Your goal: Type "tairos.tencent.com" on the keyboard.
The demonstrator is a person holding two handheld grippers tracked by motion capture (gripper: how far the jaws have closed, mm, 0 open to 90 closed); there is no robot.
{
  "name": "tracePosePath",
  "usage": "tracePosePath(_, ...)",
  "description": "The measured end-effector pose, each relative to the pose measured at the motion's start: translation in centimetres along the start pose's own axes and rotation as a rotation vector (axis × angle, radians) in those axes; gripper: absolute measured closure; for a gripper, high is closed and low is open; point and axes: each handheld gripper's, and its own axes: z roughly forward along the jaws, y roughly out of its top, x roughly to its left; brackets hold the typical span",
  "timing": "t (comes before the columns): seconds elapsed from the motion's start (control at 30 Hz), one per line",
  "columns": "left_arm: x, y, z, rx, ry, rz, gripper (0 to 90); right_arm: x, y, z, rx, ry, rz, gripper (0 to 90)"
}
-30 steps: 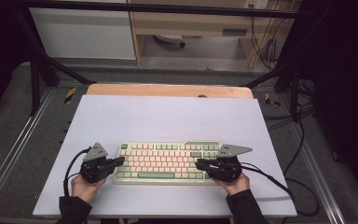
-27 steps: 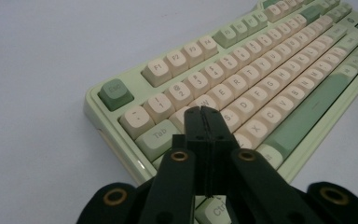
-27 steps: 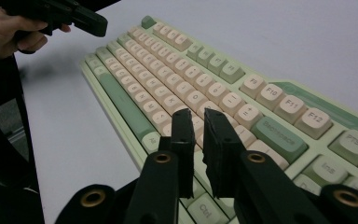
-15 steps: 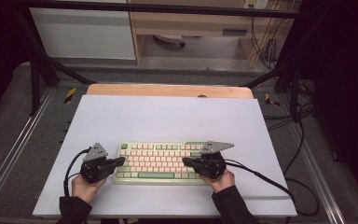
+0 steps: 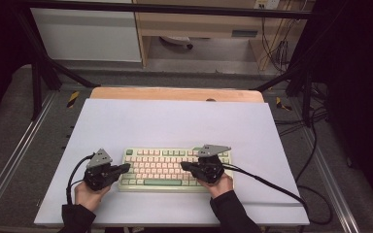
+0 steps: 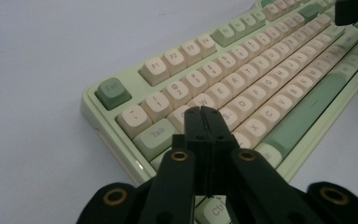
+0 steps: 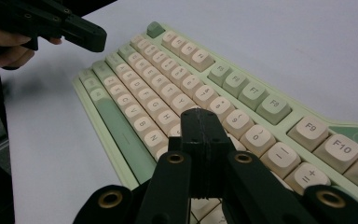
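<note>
A pale green keyboard with cream and green keys lies near the front of the white tabletop. My left gripper is shut, and its tip hovers over the keyboard's left end, above the keys beside Tab. The right gripper is also shut with nothing in it. It reaches in from the right, and its tip is over the middle letter keys. In the right gripper view the left gripper and a hand appear beyond the keyboard.
A wooden strip borders the back of the tabletop. Black cables trail from the right gripper over the front right of the table. Dark frame posts and floor cables surround the table.
The right gripper has slid left from the keyboard's right end to over its middle keys. The left gripper has stayed at the left end.
</note>
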Motion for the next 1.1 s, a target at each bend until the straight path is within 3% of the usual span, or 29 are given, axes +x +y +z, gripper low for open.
tracePosePath(0.63, 0.0, 0.0, 0.0, 0.000, -0.001, 0.002, 90.0, -0.2, 0.0, 2.6, 0.032, -0.007, 0.000, 90.0)
tracePosePath(1.1, 0.0, 0.0, -0.1, -0.003, 0.000, 0.003, 90.0, -0.3, 0.2, 4.1, 0.079, -0.042, -0.017, 90.0)
